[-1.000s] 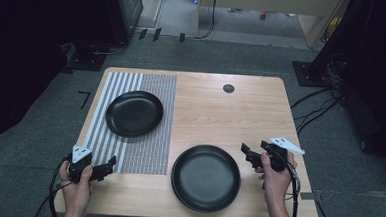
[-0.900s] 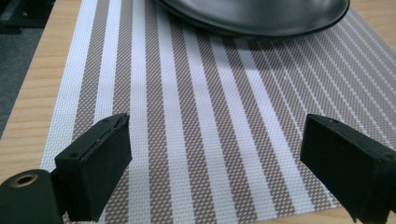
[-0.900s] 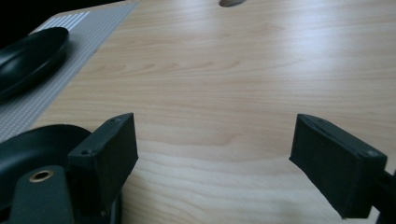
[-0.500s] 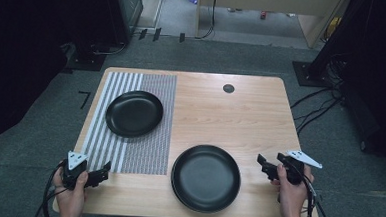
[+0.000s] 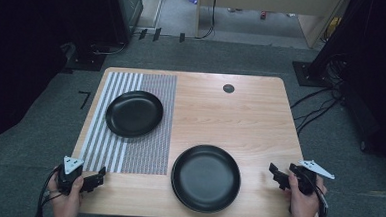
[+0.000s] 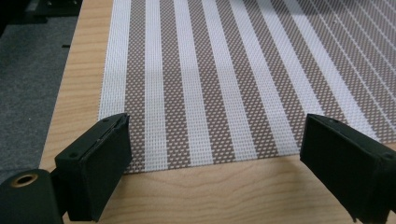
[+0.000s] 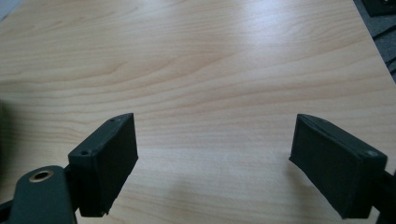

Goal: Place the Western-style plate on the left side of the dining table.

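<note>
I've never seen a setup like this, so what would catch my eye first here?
Two black plates stand out: one on the striped placemat at the table's left, a larger one on bare wood near the front edge. At the near corners, the left gripper and right gripper are held open, holding nothing.

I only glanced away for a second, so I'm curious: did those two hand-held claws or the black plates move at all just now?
Both claws drew back toward the person's edge of the table. The left claw slid to the near left corner, the right claw out toward the right edge. Both are open and empty. The plate on the striped mat and the near plate stayed put.
</note>
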A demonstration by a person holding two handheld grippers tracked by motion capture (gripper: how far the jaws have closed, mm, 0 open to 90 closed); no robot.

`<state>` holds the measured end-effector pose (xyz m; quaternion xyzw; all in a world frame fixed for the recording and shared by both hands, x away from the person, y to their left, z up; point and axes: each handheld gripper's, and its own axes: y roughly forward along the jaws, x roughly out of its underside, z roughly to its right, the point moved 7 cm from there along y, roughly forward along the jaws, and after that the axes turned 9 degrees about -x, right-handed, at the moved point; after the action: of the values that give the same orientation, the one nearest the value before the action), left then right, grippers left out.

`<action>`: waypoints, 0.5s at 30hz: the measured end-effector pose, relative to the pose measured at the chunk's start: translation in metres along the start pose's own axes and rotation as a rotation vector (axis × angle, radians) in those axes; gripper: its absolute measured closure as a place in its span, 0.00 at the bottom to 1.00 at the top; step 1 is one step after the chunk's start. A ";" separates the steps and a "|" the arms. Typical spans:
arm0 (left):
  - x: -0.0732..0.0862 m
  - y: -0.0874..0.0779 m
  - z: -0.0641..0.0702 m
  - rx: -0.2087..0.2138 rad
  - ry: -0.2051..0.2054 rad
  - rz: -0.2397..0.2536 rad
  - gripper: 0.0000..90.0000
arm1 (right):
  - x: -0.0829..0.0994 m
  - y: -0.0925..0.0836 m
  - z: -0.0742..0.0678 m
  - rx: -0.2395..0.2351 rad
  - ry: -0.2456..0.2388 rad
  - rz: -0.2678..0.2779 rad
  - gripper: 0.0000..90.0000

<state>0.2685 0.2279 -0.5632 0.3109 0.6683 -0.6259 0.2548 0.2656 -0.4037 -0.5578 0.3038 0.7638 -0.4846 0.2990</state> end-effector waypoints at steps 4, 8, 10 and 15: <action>0.002 -0.001 -0.002 -0.010 0.007 0.001 0.10 | 0.004 -0.002 0.004 0.013 0.002 -0.006 0.16; 0.004 0.000 -0.004 -0.013 0.012 0.000 0.10 | 0.010 -0.007 0.010 0.028 0.007 -0.013 0.16; 0.004 0.001 -0.004 -0.020 0.019 -0.001 0.10 | 0.013 -0.007 0.011 0.032 0.001 -0.015 0.16; 0.004 0.001 -0.003 -0.020 0.021 -0.003 0.09 | 0.015 -0.007 0.010 0.059 -0.034 -0.023 0.16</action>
<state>0.2670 0.2316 -0.5664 0.3139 0.6775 -0.6163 0.2502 0.2521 -0.4124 -0.5687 0.2956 0.7475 -0.5152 0.2974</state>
